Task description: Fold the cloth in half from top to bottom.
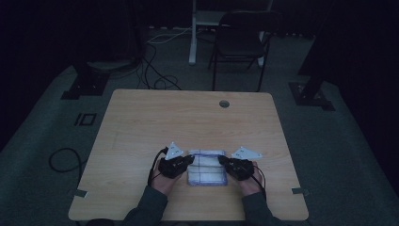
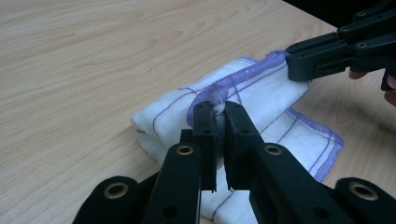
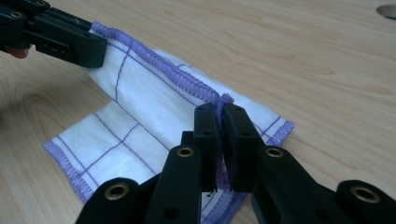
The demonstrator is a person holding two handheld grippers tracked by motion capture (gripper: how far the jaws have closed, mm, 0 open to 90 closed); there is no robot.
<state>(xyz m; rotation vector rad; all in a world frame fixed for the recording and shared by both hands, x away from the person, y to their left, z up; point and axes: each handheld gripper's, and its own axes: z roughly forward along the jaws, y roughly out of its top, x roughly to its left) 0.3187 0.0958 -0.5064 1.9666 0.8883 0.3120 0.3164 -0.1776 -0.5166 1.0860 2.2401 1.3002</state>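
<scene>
On the near half of the table (image 1: 141,122), seen from the high view, a white cloth (image 1: 207,168) with purple lines lies folded, and I hold it from both sides. My left gripper (image 1: 188,161) meets its left edge and my right gripper (image 1: 222,161) its right edge. Both my hands sit just behind them, near the table's front rim. A dark chair (image 1: 240,42) stands on the floor beyond the far edge, and a round hole (image 1: 224,103) marks the tabletop well behind the cloth.

From the left gripper view, my left gripper (image 2: 217,109) has its jaws pressed together on the purple hem (image 2: 243,77) of the cloth (image 2: 261,93), with a small bunch of fabric poking up between the tips. The hem runs taut from there to my right gripper (image 2: 299,63), which clamps the far corner. Under this raised layer, the rest of the cloth lies flat on the wood.

From the right gripper view, my right gripper (image 3: 222,107) is likewise clamped on the hem (image 3: 163,63), lifting the upper layer. The stitched edge stretches up and left to my left gripper (image 3: 95,51), closed on the other corner. The lower layer of the cloth (image 3: 116,140) rests flat on the table.
</scene>
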